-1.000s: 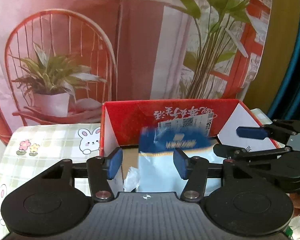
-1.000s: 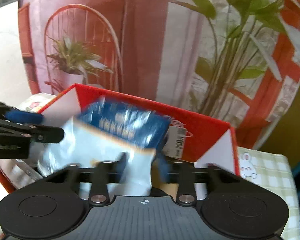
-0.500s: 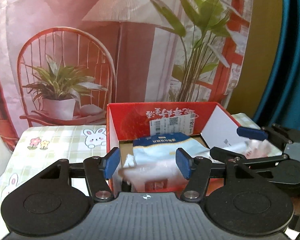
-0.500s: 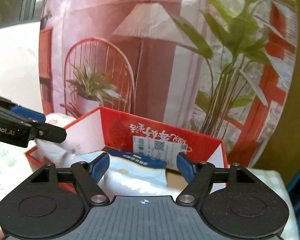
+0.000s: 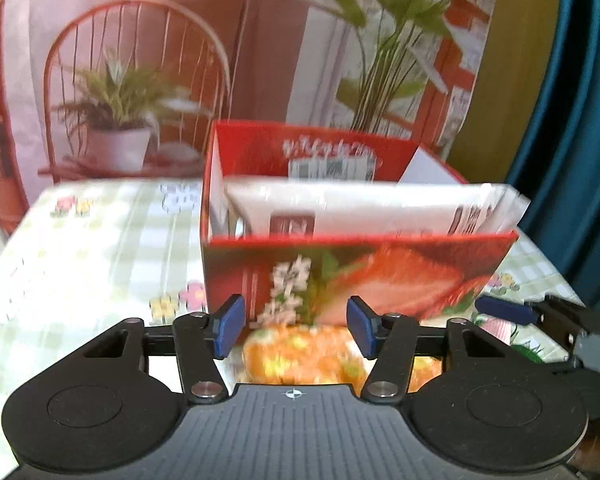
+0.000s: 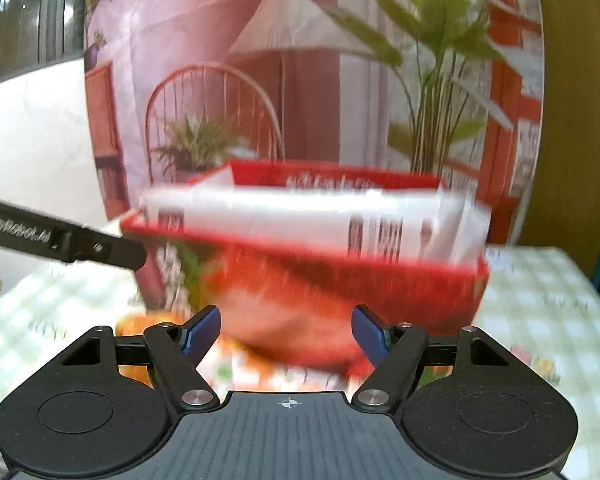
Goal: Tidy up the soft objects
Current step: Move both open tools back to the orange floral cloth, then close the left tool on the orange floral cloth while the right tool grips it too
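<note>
Hovering released: left gripper (image 5: 294, 330), right gripper (image 6: 286, 332) | white pack (image 5: 364, 210) in red box (image 5: 356, 276) at 12 o'clock | next, likely: grasp orange pack (image 5: 308, 354) on table (image 5: 88, 248)

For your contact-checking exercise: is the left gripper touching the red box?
Apart. In the left wrist view the left gripper is open, and a strip of orange packet and tablecloth shows between its blue fingertips and the red box.
</note>
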A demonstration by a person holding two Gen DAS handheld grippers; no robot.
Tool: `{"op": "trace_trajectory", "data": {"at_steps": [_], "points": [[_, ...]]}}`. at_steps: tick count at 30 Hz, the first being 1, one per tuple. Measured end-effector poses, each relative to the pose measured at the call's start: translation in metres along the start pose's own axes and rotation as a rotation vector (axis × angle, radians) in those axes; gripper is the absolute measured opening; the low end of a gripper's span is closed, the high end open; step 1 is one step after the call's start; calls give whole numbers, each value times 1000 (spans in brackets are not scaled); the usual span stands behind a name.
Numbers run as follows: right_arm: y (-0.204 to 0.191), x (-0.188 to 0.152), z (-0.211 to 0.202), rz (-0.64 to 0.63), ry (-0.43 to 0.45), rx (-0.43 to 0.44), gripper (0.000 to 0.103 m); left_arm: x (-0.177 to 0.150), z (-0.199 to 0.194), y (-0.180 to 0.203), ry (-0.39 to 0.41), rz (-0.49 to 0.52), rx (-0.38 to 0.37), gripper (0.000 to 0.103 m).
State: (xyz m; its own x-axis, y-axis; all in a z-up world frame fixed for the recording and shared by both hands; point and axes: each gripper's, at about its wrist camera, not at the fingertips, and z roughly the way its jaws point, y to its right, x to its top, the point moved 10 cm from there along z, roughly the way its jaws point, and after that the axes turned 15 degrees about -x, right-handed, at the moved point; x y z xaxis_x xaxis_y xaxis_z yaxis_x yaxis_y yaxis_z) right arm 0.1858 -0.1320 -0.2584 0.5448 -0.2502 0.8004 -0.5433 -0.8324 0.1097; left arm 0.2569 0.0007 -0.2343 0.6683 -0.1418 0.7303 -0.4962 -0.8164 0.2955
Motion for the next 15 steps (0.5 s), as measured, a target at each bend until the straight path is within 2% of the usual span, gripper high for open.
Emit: {"op": "trace_trajectory", "data": {"at_steps": [3,5,7,13,14,15], "points": [[-3,-26,2,11,-58,3,63,-13,9,-13,-25,-66,1,56],[-3,-44,6,32,-126,4,52,-21,17,-25,-49,-120,17,53],[-3,-57,11,40,-179,12,48,-27,24,-35,-70,-164,32,51],[-2,-65,13,46,-190,17,47,-32,41,-36,-87,-187,3,51],[-3,-65,14,44,-188,18,47,-32,43,-35,-87,-178,9,49],[-3,-65,14,43,-186,19,47,-32,43,-34,-88,-167,15,38]]}}
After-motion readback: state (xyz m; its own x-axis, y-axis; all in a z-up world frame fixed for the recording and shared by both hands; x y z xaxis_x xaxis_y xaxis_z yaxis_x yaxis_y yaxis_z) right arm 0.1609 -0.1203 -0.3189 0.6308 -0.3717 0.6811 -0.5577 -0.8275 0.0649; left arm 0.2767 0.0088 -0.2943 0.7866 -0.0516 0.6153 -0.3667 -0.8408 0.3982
